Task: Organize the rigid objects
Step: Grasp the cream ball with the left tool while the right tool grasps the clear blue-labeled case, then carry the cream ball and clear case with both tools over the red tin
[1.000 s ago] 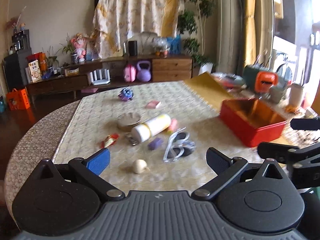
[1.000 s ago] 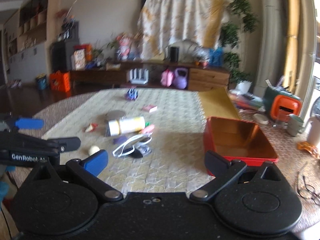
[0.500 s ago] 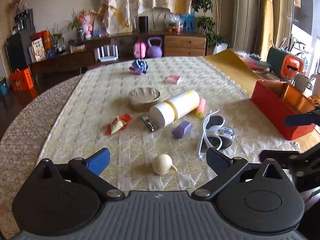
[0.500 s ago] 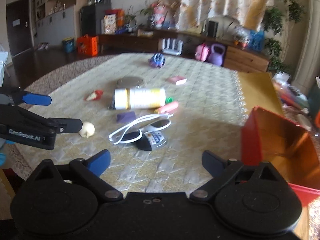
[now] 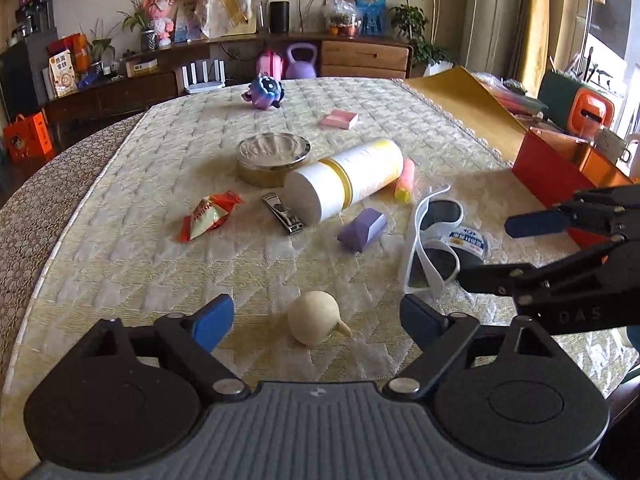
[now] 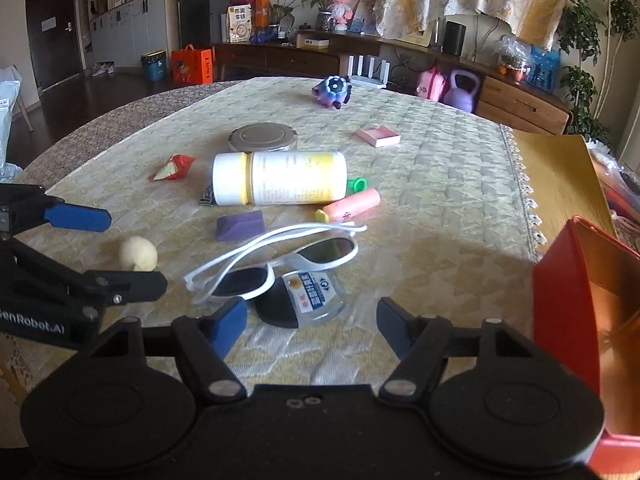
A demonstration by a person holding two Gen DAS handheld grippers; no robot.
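Observation:
Small items lie scattered on a quilted yellow tablecloth. A cream, bulb-shaped ball [image 5: 314, 318] lies between the fingers of my left gripper [image 5: 316, 316]. Its jaws are closing but the pads stand clear of the ball. My right gripper [image 6: 311, 320] hangs just short of a small clear bottle with a black cap [image 6: 308, 300], which lies under white sunglasses [image 6: 280, 256]. Its jaws are closing with nothing pressed between them. A red box [image 6: 576, 300] stands open at the right. Each gripper shows at the edge of the other's view.
Further back lie a white-and-yellow bottle [image 5: 348, 184], a purple wedge [image 5: 362, 230], a pink highlighter [image 5: 405, 180], a nail clipper [image 5: 282, 212], a red snack packet [image 5: 208, 216], a metal tin [image 5: 274, 158], a pink pad [image 5: 339, 120] and a blue toy [image 5: 264, 92].
Both grippers have come down and forward over the table, and the items look larger. Both pairs of fingers stand closer together. The cream ball now lies between the left fingers.

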